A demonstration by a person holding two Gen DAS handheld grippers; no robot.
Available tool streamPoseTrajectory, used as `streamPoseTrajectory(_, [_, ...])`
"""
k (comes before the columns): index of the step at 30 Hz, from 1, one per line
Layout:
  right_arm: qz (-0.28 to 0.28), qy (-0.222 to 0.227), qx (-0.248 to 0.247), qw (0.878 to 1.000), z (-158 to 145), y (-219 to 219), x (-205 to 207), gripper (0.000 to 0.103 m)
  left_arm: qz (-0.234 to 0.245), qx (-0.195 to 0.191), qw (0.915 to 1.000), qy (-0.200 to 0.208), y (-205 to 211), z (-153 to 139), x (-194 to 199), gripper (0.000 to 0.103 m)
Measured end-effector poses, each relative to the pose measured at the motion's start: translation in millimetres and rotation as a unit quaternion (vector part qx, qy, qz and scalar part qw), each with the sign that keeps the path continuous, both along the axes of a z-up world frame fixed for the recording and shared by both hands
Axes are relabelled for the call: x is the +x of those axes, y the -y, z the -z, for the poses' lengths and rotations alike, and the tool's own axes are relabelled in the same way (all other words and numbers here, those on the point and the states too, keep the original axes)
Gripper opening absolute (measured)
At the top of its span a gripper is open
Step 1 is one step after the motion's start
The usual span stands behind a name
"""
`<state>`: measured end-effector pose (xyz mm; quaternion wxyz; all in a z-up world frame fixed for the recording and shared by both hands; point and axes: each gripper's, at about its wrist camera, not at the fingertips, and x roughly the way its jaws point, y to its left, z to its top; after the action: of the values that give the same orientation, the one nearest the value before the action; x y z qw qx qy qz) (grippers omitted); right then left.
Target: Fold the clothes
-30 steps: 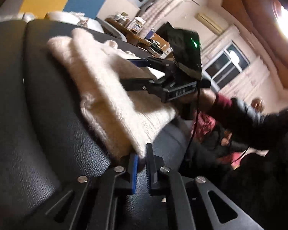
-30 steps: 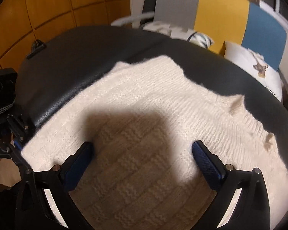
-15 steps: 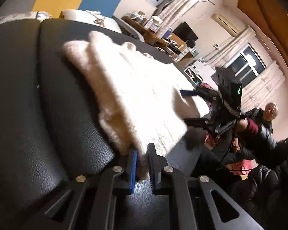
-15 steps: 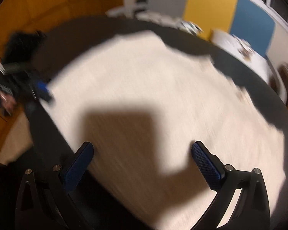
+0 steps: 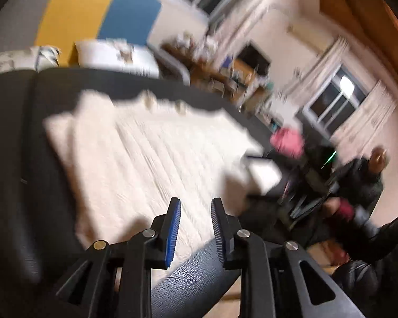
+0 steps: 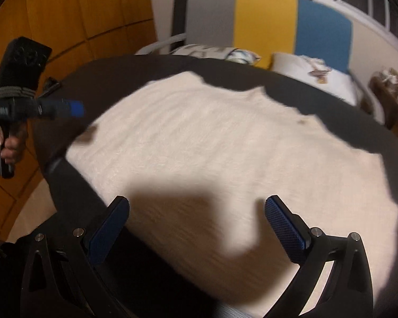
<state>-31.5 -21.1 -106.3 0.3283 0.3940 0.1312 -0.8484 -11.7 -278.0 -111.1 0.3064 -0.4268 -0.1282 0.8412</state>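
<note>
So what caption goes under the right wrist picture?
Open right gripper above a cream sweater spread on a black table.

You worked in a lived-in home room. A grey, yellow and blue headboard (image 6: 265,18) stood behind white pillows (image 6: 315,79), with curtained windows (image 5: 334,100) and a cluttered wooden desk (image 5: 220,76) beyond.
</note>
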Motion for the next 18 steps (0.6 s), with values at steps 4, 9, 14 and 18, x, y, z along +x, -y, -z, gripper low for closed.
streamPoseTrajectory(4, [0.075, 0.041, -0.001, 0.996, 18, -45, -11, 0.103, 0.003, -0.048, 0.9989, -0.001, -13, 23, 13, 0.02])
streamPoseTrajectory(9, [0.09, 0.0, -0.045, 0.995, 41, -67, 4, 0.103, -0.025, -0.015, 0.9996, 0.001, -11, 15, 15, 0.019])
streamPoseTrajectory(14, [0.09, 0.014, -0.045, 0.995, 27, -62, 4, 0.103, -0.029, 0.005, 0.9993, -0.021, -26, 3, 15, 0.022])
streamPoseTrajectory(18, [0.095, 0.001, -0.048, 0.994, 4, -70, 5, 0.103, -0.008, -0.063, 0.998, 0.0, -46, 26, 18, 0.02])
